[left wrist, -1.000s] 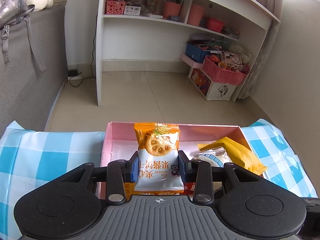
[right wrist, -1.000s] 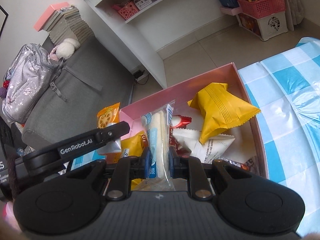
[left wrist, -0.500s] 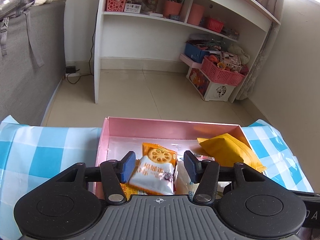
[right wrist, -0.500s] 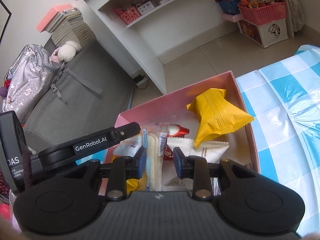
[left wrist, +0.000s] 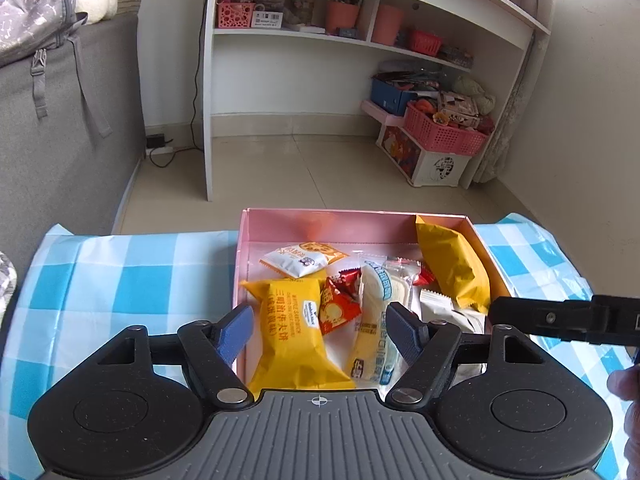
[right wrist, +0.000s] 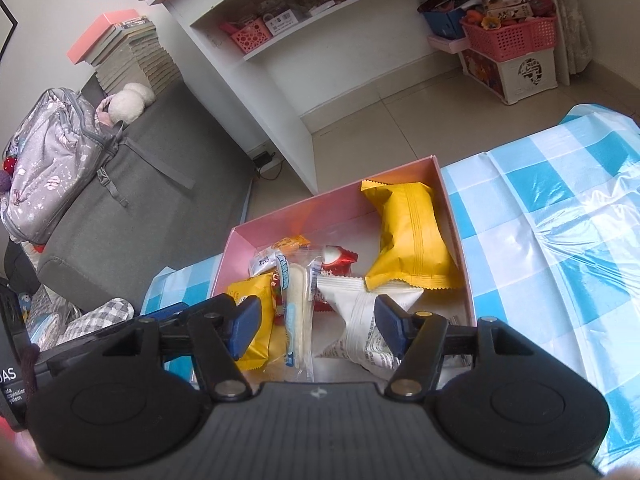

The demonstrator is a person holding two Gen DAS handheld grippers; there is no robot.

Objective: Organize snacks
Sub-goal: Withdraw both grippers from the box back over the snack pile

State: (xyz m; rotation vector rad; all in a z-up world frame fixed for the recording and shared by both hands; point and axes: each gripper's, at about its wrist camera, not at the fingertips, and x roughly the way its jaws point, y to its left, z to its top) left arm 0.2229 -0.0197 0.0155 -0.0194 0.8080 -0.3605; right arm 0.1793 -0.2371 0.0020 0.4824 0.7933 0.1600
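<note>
Jaws opening, empty, above pink box (left wrist: 440,216)

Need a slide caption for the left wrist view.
Left gripper jaws opening above pink box of snack packets.

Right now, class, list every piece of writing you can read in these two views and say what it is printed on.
"三明治华夫饼": yellow waffle packet in the pink box.
"DAS": black device at the left edge of the right wrist view.
Too small or blurred: biscuit packet, clear blue-printed packet, red packet, white packet, shelf label.
</note>
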